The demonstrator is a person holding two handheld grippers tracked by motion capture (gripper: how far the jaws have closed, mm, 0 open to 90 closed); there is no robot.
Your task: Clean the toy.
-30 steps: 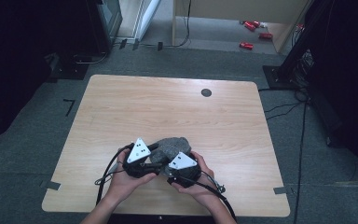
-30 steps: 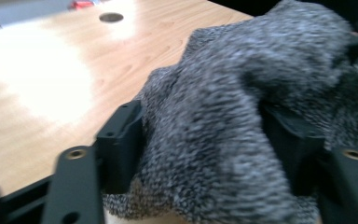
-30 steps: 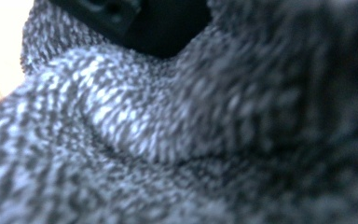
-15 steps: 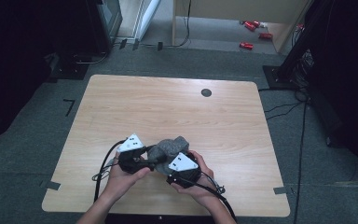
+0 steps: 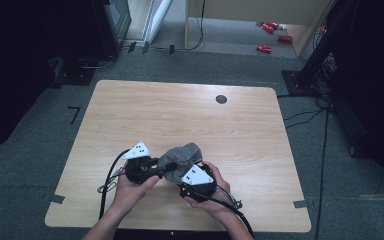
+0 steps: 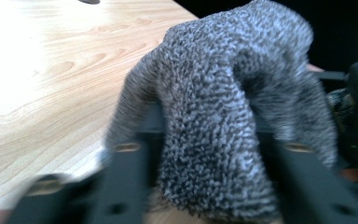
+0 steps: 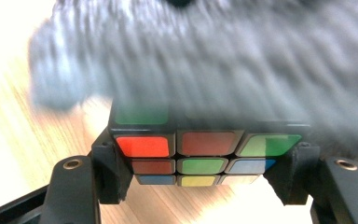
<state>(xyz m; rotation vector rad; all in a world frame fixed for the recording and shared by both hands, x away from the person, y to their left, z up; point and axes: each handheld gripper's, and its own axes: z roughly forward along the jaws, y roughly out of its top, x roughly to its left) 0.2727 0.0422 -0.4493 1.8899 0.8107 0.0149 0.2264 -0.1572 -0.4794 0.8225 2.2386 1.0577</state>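
A grey knitted cloth (image 5: 182,154) lies bunched over a colour-tiled puzzle cube (image 7: 205,154) near the table's front edge. My right gripper (image 7: 203,163) is shut on the cube, one jaw on each side, and the cloth (image 7: 191,60) hangs over the cube's top. In the high view this gripper (image 5: 185,172) sits under its grey plate to the right of the cloth. My left gripper (image 5: 166,169) reaches into the cloth from the left. Its jaws have just been closing, and a fold of the cloth (image 6: 214,116) sits pinched between them (image 6: 209,149).
The wooden table (image 5: 180,115) carries a small dark round cap (image 5: 221,99) near its far edge. Black cables trail from both grippers over the front edge. Red items (image 5: 264,48) lie on the floor beyond the table.
My left gripper has shifted a little to the left, its jaws now closer together on the cloth. The right gripper and the cube have stayed put.
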